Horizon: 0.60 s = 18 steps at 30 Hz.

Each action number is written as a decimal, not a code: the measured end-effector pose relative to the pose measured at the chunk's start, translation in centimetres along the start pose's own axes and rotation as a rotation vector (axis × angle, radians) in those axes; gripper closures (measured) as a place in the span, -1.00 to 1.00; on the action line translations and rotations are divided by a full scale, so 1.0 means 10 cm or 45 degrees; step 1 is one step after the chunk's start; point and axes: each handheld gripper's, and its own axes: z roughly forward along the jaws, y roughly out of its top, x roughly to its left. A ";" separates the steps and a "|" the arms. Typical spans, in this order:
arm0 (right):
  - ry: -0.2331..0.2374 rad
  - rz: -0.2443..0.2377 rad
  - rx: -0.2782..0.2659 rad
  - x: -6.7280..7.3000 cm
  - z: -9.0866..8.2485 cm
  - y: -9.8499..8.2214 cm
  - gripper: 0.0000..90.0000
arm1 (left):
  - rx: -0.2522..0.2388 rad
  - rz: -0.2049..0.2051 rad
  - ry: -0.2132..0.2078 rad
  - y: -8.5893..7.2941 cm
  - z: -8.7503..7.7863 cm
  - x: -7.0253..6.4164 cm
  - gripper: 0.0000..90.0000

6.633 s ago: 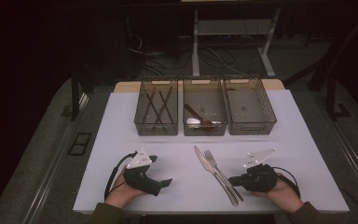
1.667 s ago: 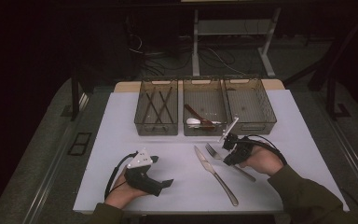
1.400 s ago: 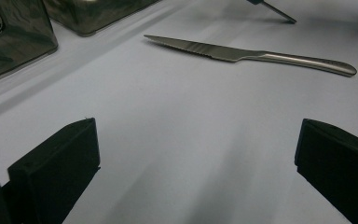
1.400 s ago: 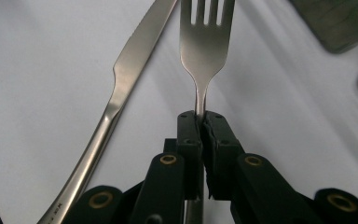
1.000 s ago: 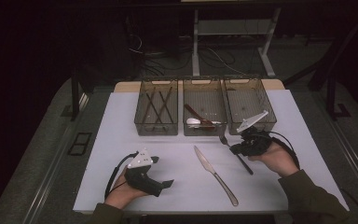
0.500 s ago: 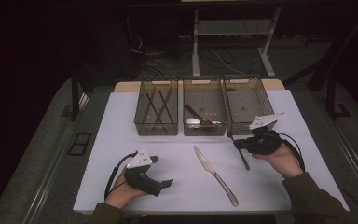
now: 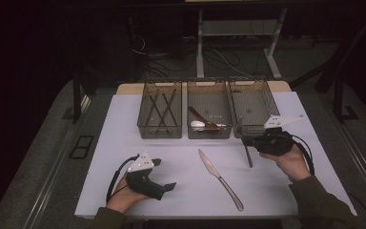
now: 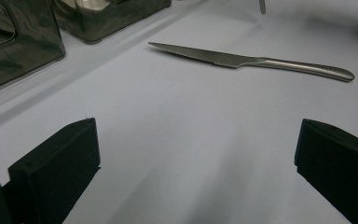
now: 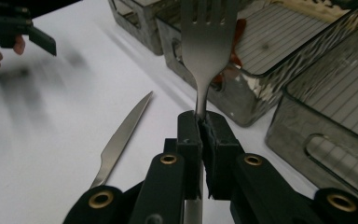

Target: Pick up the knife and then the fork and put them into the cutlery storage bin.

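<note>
The right gripper [image 9: 200, 126] is closed tight on a fork [image 9: 208, 42], just below its prongs. It holds the fork above the white surface [image 7: 124, 138], near the front of the right bin [image 7: 252, 107]. The handle hangs down toward the surface. A knife [image 7: 219, 177] lies flat in the middle. The left gripper [image 8: 191, 154] rests wide open on the near left side, holding nothing.
</note>
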 end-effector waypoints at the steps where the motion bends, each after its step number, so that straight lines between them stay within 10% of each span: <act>1: -0.003 0.008 -0.009 -0.01 -0.01 0.00 0.89 | 0.000 0.001 0.000 0.00 0.00 0.00 -1.00; 18: -0.070 0.077 -0.139 -0.21 -0.19 0.07 0.89 | 0.006 0.001 0.001 0.00 0.01 0.00 -1.00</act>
